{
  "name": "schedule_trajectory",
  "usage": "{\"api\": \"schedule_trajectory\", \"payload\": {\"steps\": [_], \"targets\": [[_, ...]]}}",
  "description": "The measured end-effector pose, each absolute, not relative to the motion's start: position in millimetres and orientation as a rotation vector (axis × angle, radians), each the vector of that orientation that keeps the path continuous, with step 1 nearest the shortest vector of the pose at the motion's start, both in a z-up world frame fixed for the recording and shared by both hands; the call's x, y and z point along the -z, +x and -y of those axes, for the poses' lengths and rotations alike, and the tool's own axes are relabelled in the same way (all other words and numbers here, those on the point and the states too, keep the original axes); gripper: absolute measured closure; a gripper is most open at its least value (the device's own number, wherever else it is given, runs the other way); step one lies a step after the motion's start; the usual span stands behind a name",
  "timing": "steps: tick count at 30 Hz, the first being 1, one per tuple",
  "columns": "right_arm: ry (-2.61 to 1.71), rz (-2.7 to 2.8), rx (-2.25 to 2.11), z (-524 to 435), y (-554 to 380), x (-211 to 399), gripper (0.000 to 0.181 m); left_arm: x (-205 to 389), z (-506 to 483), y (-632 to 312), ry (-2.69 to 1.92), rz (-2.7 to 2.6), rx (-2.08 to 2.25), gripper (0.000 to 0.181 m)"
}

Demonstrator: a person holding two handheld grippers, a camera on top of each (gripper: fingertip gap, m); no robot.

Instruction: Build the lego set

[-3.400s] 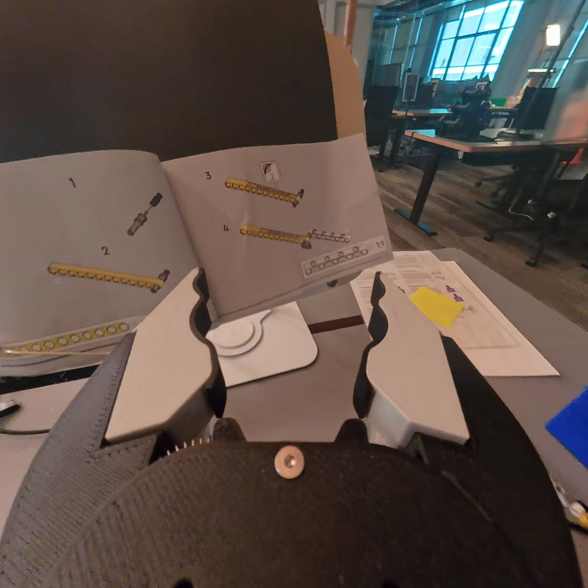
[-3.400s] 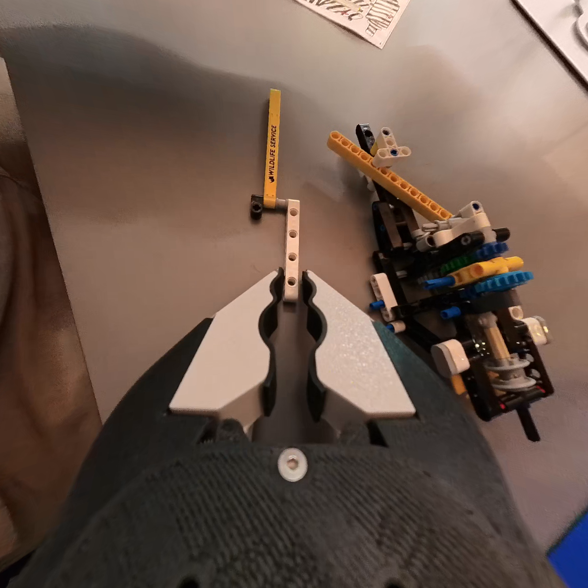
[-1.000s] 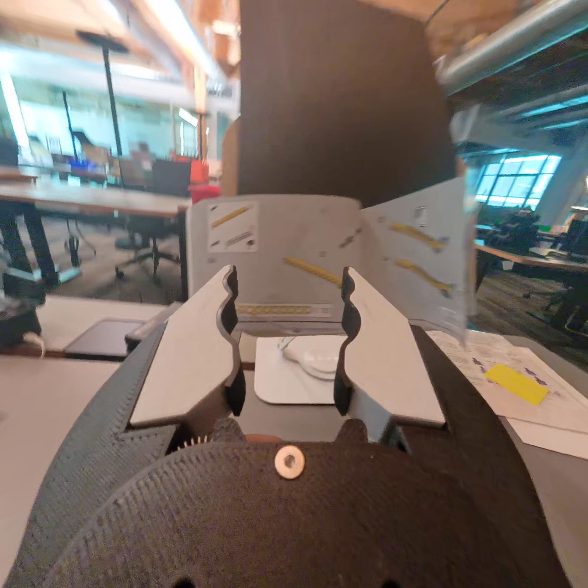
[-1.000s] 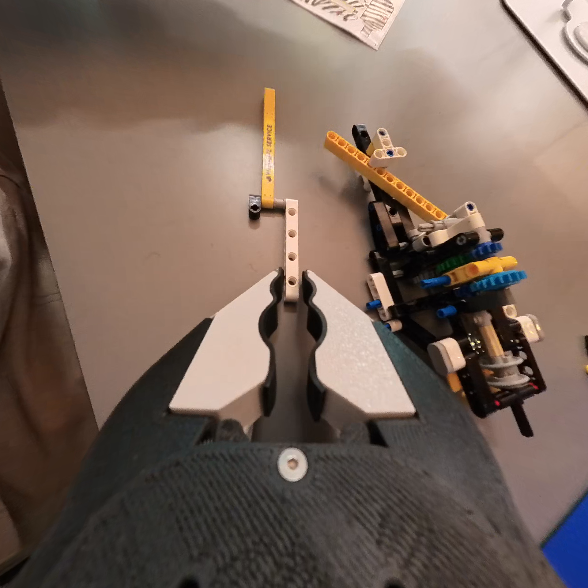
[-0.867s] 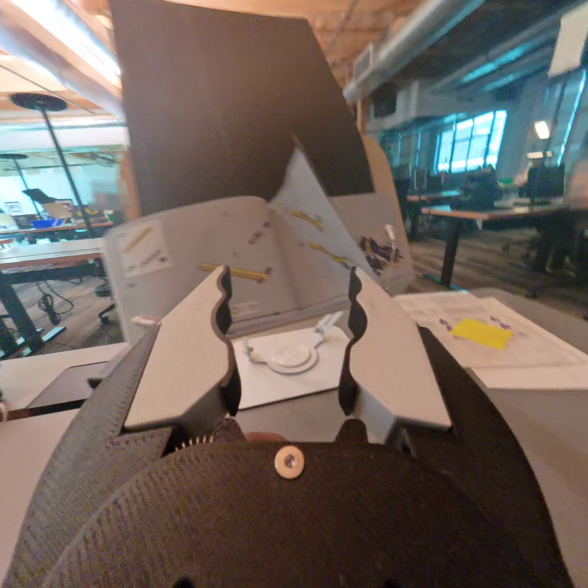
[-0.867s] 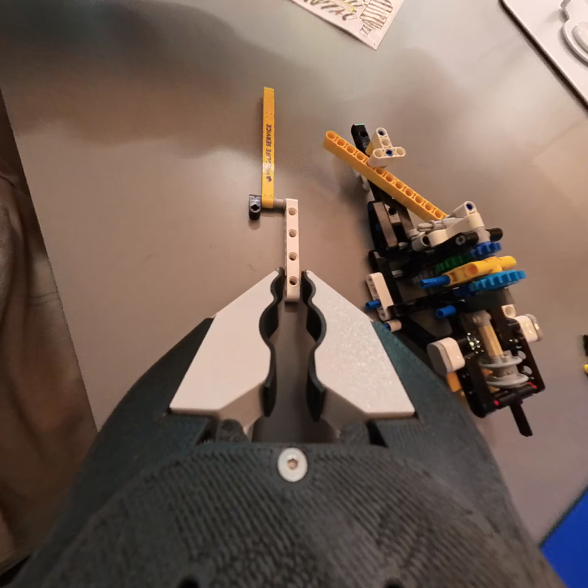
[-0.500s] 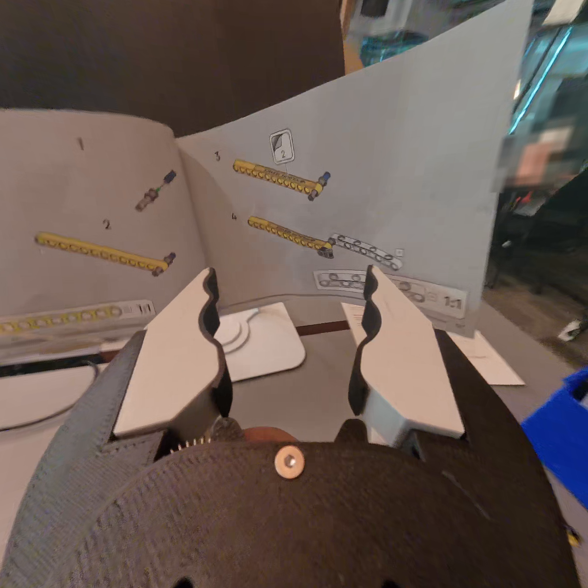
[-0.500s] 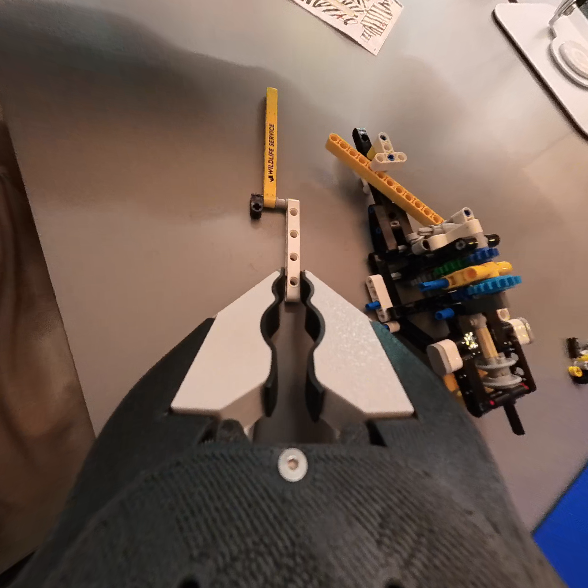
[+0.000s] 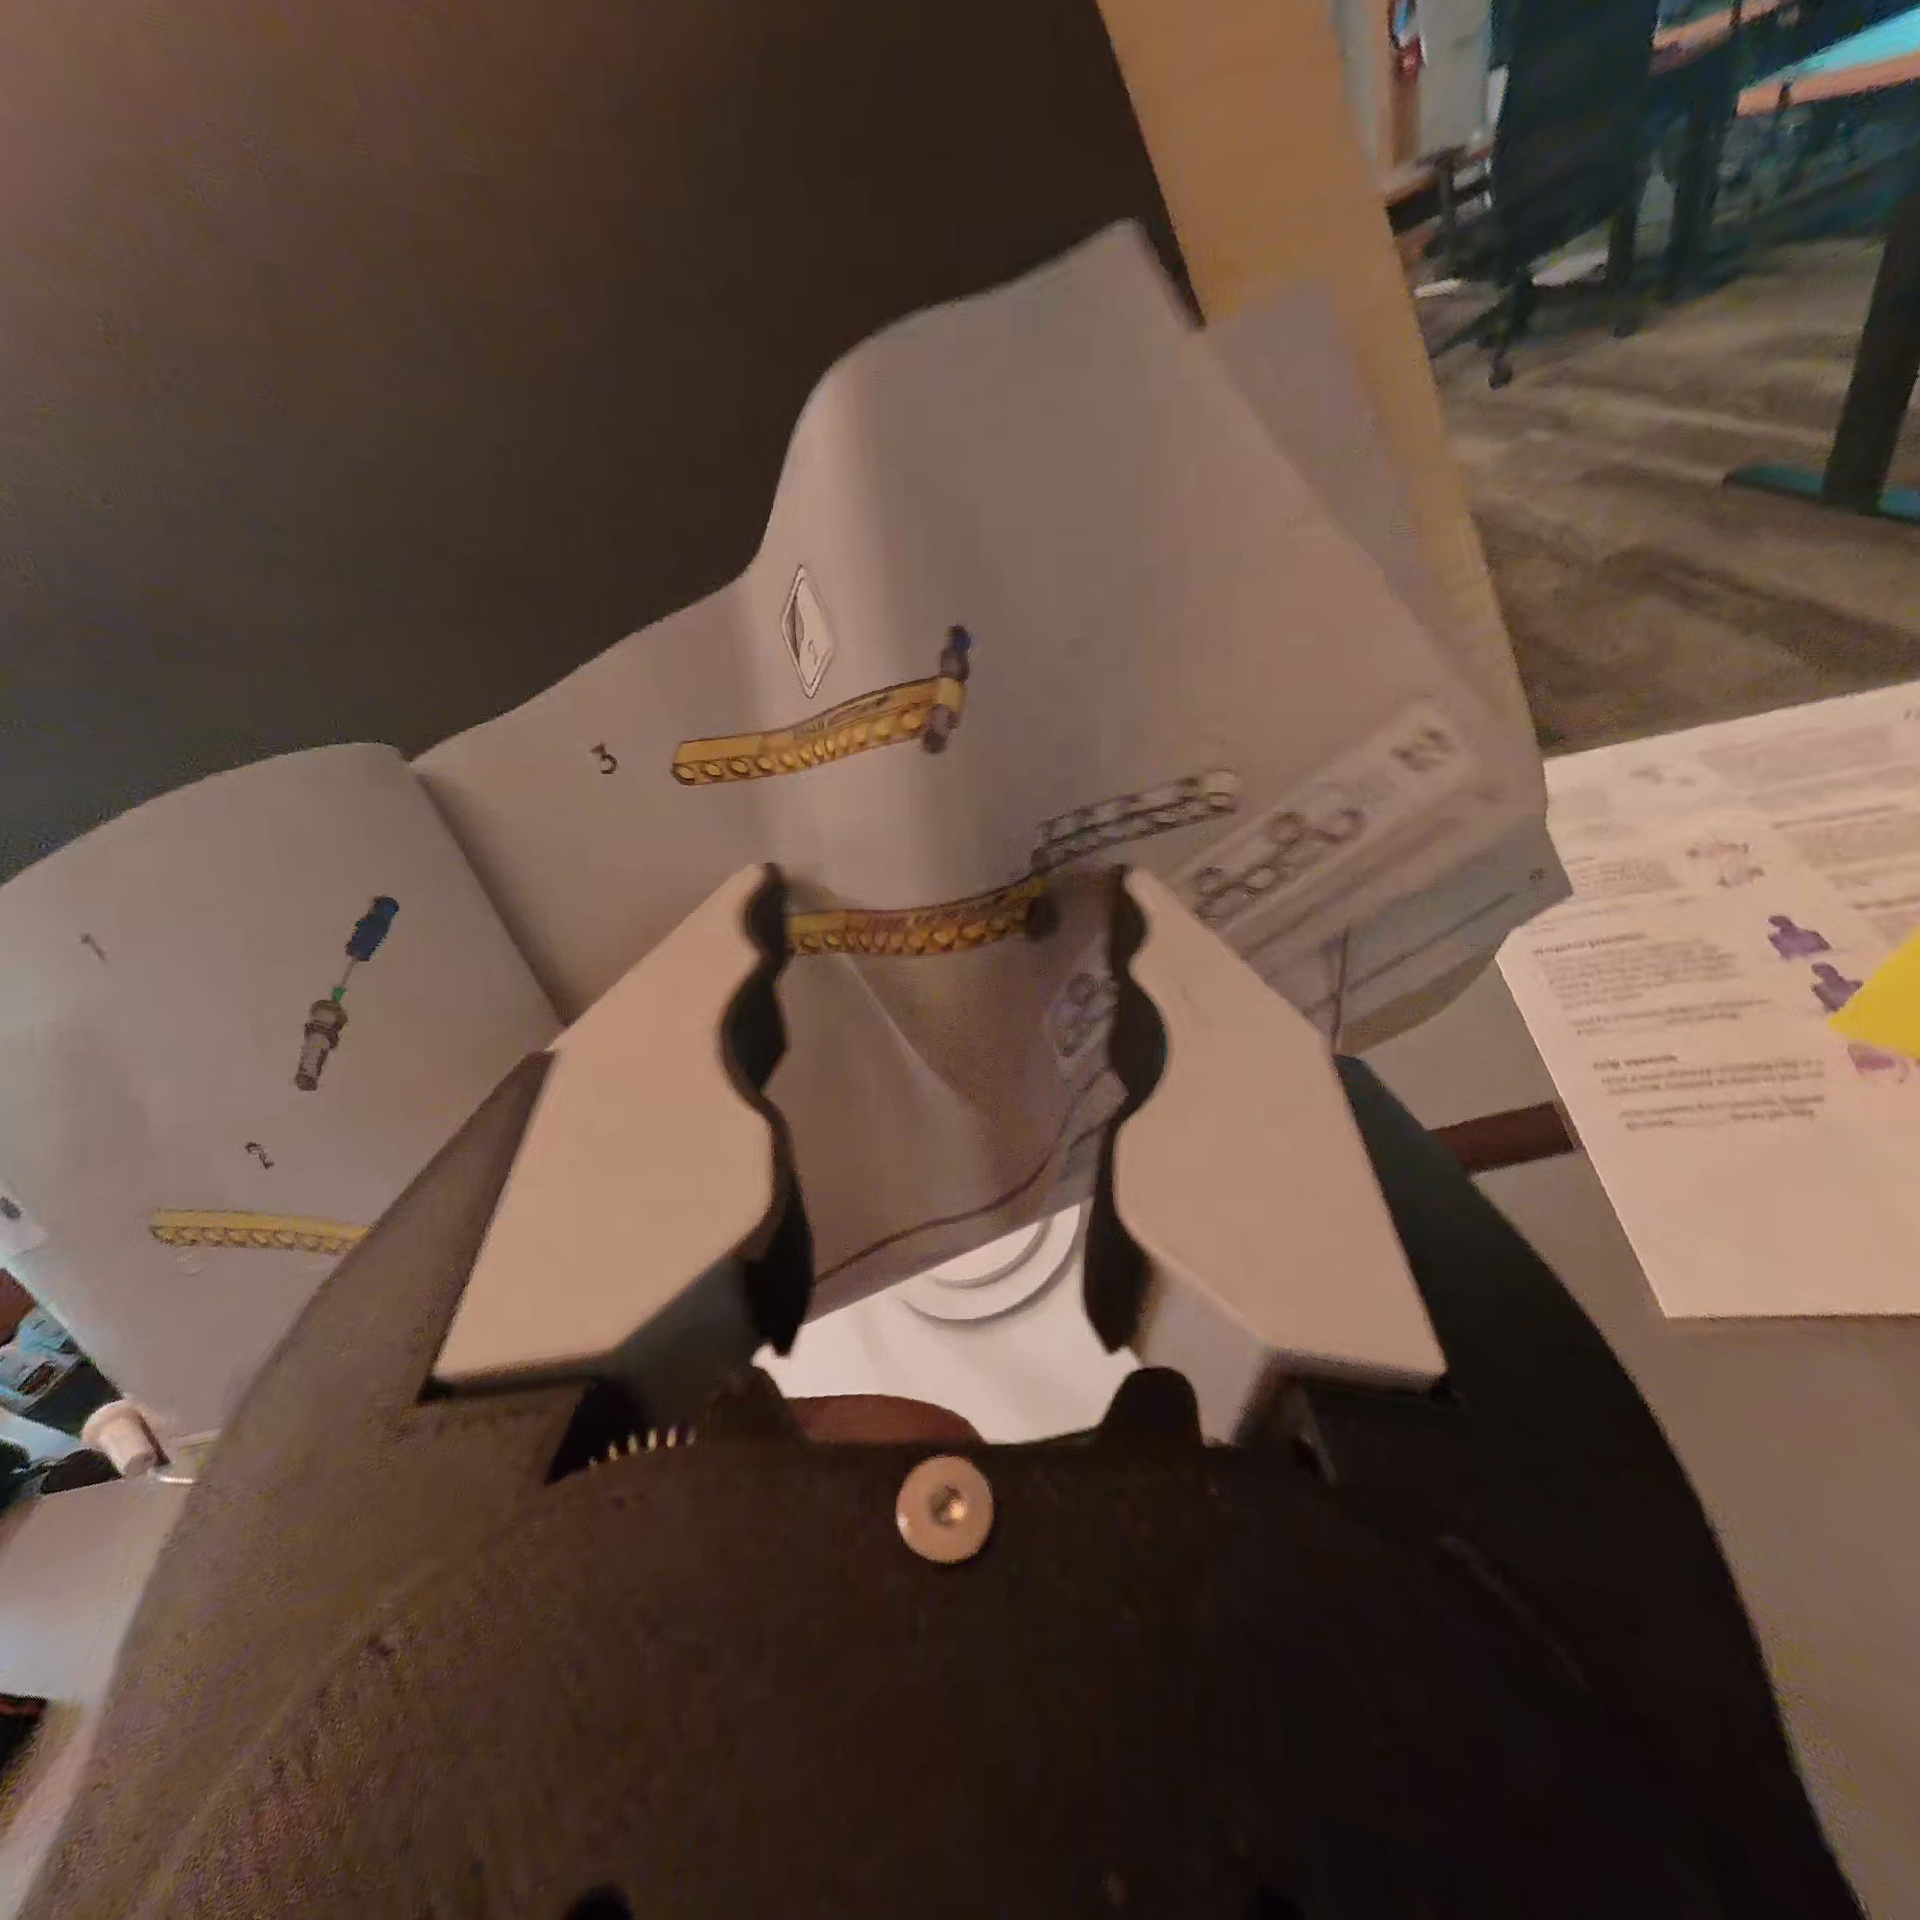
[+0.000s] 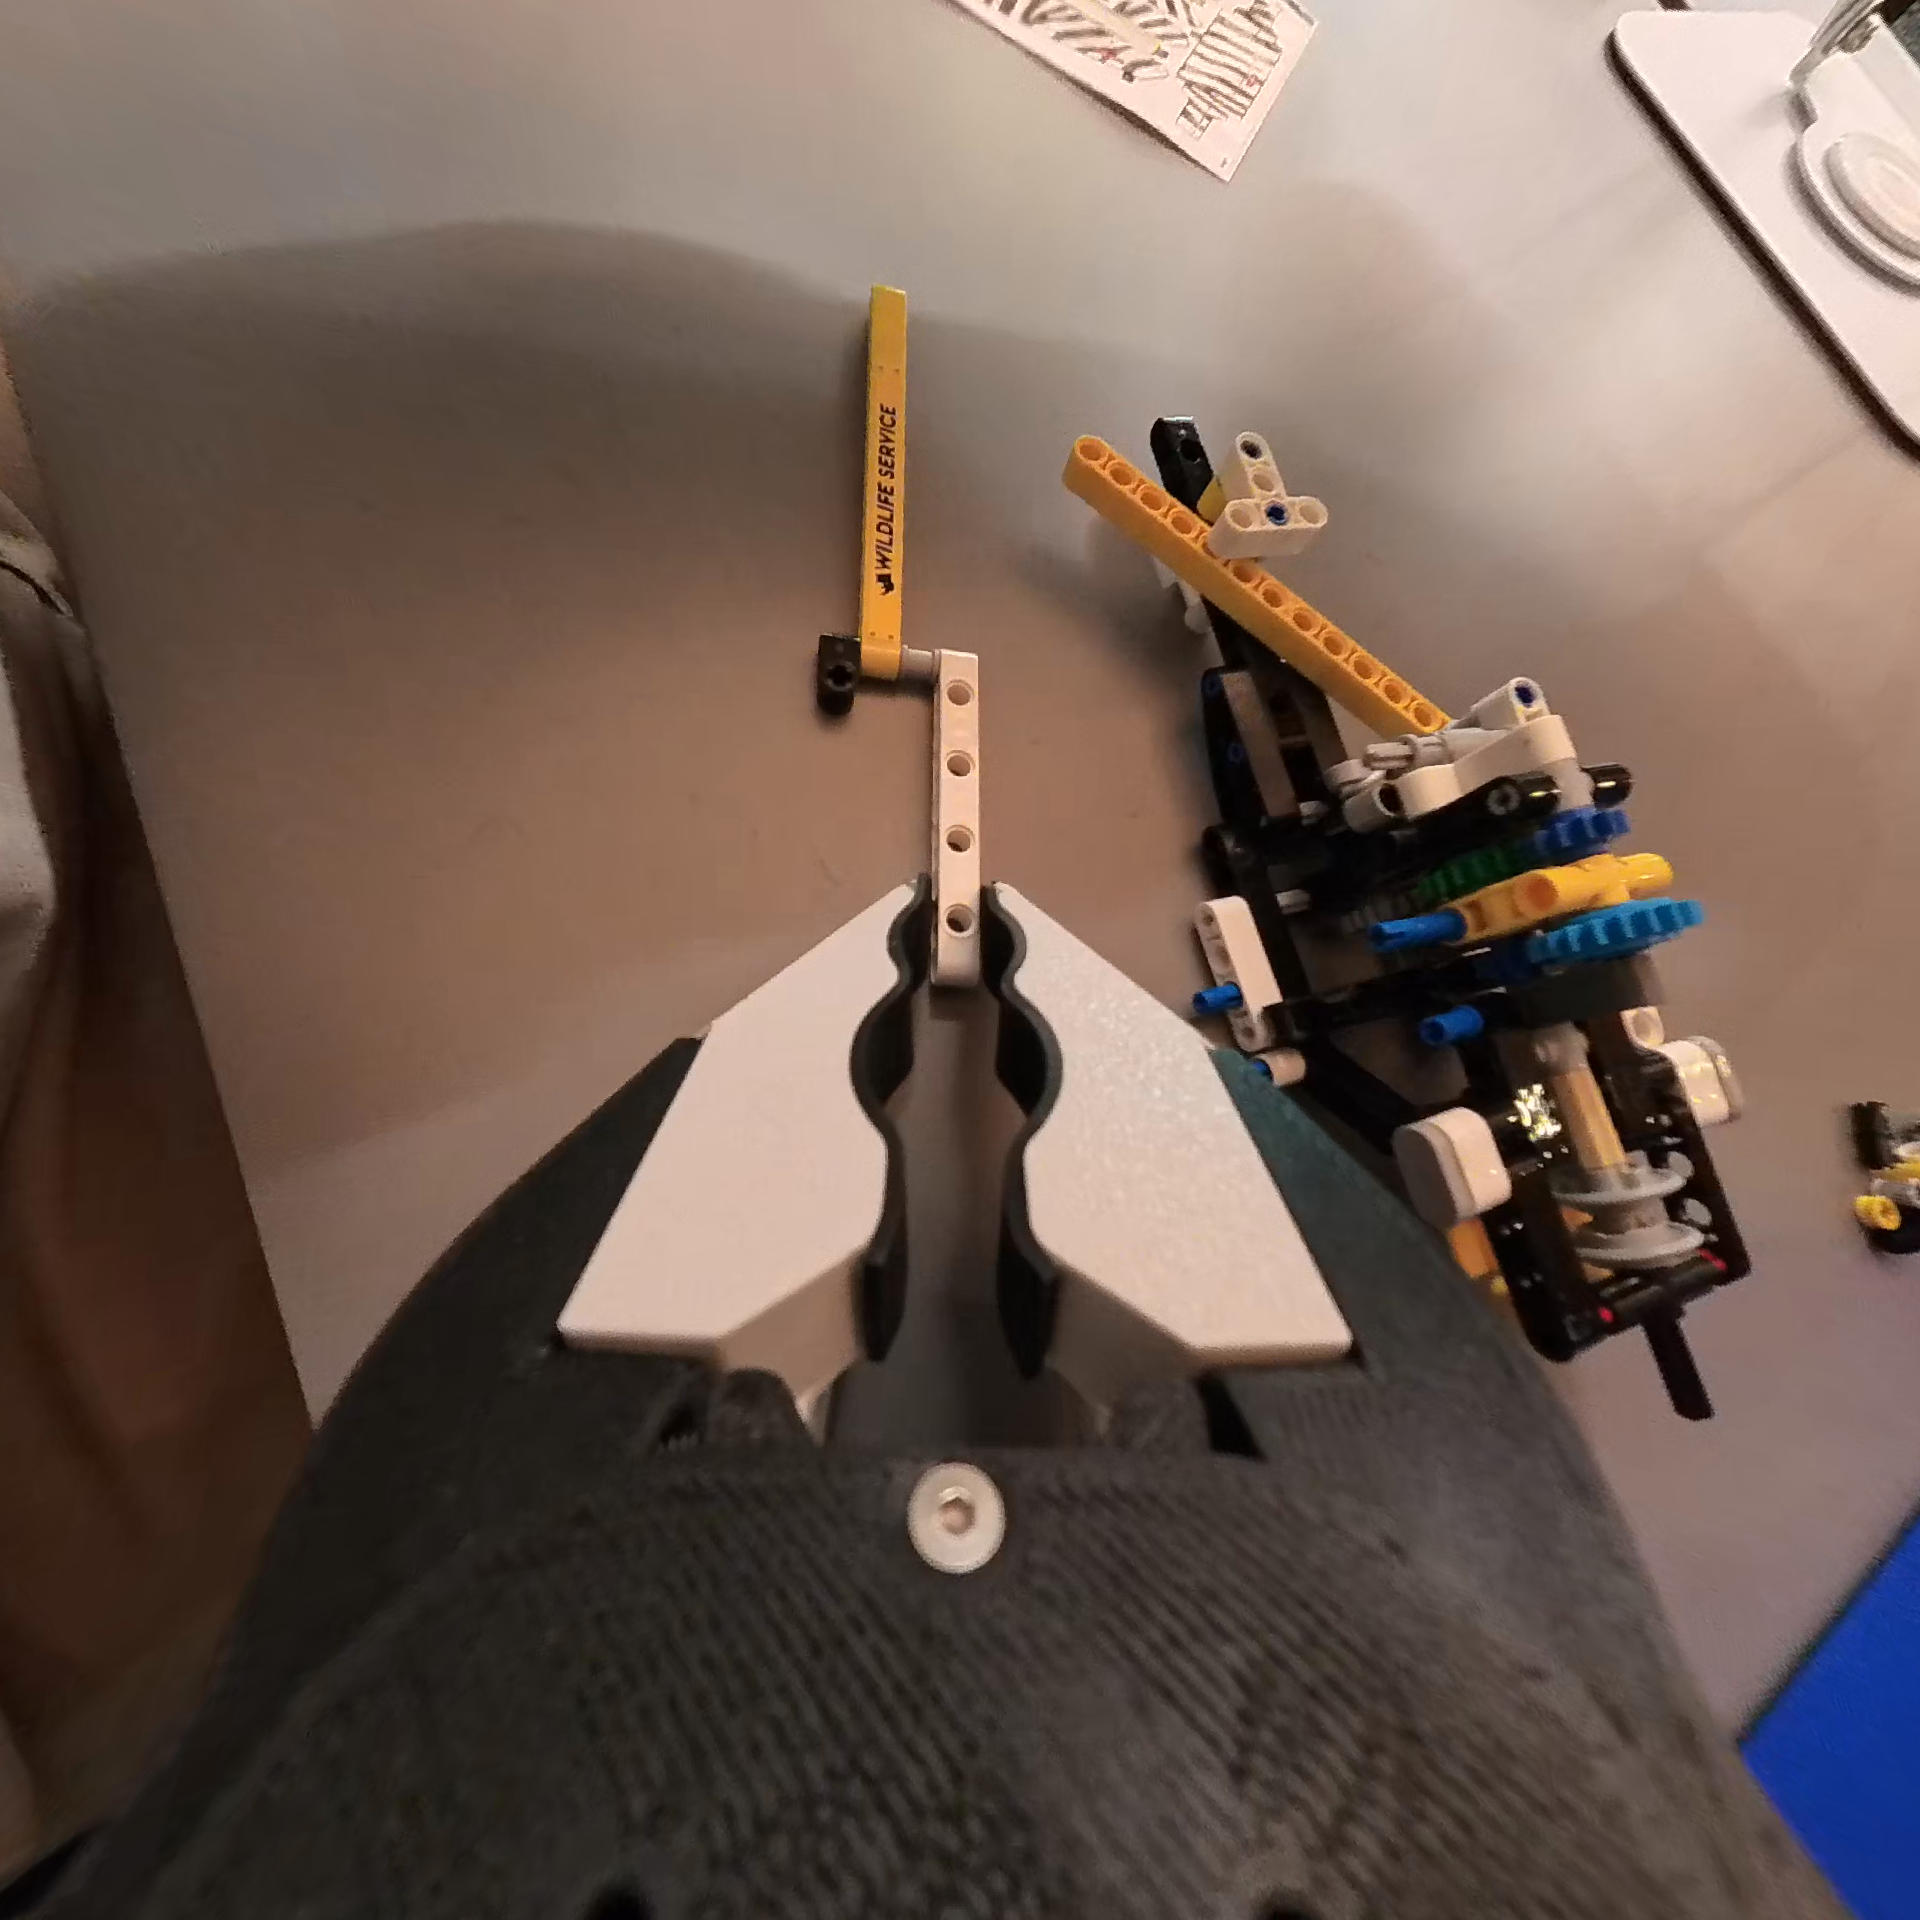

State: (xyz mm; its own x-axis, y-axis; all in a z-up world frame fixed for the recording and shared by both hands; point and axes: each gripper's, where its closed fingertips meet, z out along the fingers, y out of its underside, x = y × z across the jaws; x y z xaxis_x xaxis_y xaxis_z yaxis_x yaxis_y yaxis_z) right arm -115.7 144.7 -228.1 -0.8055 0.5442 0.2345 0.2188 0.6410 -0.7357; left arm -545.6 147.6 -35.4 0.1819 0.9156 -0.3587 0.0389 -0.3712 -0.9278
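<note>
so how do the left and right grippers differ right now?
The left gripper is open with nothing clamped; the right gripper is shut on the white beam. The left gripper faces the propped instruction booklet, its curled page lying between the jaws; the right gripper looks down at the grey table. Both have the same pale fingers with black scalloped pads.

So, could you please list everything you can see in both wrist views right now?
instruction booklet: 1, grey, open and propped upright, right page curling
printed sheet: 1, white, flat on the table right of the booklet
yellow note: 1, on that sheet
white pad: 1, top right corner
white beam: 1, pinned to the yellow beam
yellow beam: 1, lettered, beyond the white beam
lego assembly: 1, black, yellow, blue, right of the beams
sticker sheet: 1, top edge
table: 1, grey
left gripper: open, at the booklet
right gripper: shut on white beam
</note>
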Motion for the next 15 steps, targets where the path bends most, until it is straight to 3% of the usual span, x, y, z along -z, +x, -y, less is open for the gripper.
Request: {"api": "schedule_trajectory", "payload": {"steps": [1,3,7,15], "targets": [[-0.601,2.424,-1.005,-145,-116,228,0.174,32,-144,-545,-1.583,0.934,-1.318,0.143],[-0.604,2.426,-1.007,-145,-116,228,0.174,28,-138,-544,-1.554,0.954,-1.306,0.164],[-0.597,2.422,-1.003,-145,-116,228,0.174,28,-131,-540,-1.559,0.965,-1.265,0.177],[-0.591,2.417,-0.996,-145,-117,228,0.174,18,-124,-523,-1.536,0.872,-1.298,0.181]]}}
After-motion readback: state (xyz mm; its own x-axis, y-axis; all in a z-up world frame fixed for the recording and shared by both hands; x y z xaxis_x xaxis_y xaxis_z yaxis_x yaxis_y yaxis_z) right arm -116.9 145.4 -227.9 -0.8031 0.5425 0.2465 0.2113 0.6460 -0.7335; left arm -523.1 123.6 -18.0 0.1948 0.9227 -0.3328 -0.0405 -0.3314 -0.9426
